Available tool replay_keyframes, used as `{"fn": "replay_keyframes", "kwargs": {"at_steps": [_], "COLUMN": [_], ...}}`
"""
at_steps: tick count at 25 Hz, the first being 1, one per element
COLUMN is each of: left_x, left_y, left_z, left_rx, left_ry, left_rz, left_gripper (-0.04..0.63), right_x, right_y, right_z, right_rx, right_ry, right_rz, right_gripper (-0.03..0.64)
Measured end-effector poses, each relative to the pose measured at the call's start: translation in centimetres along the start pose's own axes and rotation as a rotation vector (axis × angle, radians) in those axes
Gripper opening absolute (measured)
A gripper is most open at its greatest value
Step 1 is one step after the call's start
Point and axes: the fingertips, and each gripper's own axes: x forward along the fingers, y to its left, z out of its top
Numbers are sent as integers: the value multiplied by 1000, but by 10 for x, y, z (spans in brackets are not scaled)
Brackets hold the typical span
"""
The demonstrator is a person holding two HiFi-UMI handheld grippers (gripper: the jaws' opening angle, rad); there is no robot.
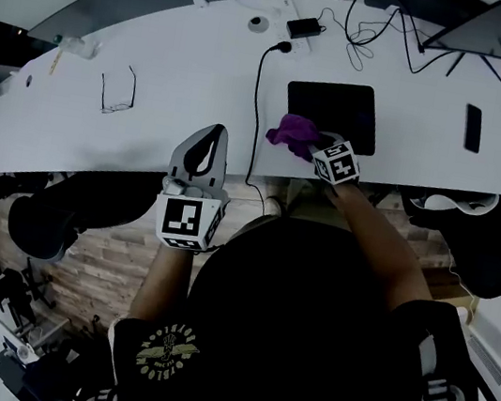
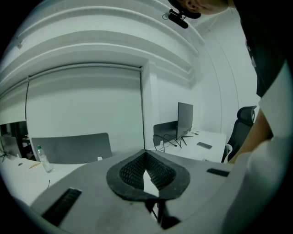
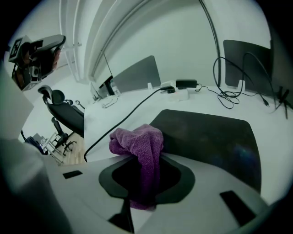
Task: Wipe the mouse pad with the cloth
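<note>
Dim and cool throughout, with a grey-green cast and flat, even room light from no visible lamp. Bends strongly at the edges in all three views and falls to black in the corners. In the head view, renders the white desk (image 1: 177, 68) as the brightest area, far across the scene, without glare; loses nearly all detail in the person's dark top (image 1: 302, 346) in the near half. In the left gripper view, keeps the far wall bright and the near foreground soft and slightly grainy. In the right gripper view, shows the purple cloth (image 3: 139, 141) sharply, as the only saturated colour; catches a faint sheen on the black mouse pad (image 3: 210, 137); smears the near left edge.
</note>
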Motion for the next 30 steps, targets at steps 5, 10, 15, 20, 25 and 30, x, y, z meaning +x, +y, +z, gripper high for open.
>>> {"fn": "replay_keyframes", "kwargs": {"at_steps": [5, 10, 15, 20, 25, 30], "left_x": [8, 20, 32, 36, 38, 36], "left_y": [3, 6, 6, 7, 11, 9], "left_z": [5, 18, 19, 19, 20, 29], "left_rx": [-11, -22, -24, -21, -20, -6], "left_ry": [-36, -76, -69, -63, -56, -67], "left_rz": [7, 19, 18, 18, 30, 24], "left_gripper": [2, 2, 2, 2, 2, 2], "right_x": [-11, -27, -44, -63, -87, -105], "right_y": [-24, -50, -80, -111, -144, -163], "right_z": [-10, -18, -28, -40, -58, -66], "right_rx": [29, 44, 72, 91, 156, 172], "right_ry": [3, 8, 10, 9, 16, 19], "right_rz": [-33, -72, -120, -181, -261, -326], "right_gripper": [87, 87, 89, 89, 91, 89]}}
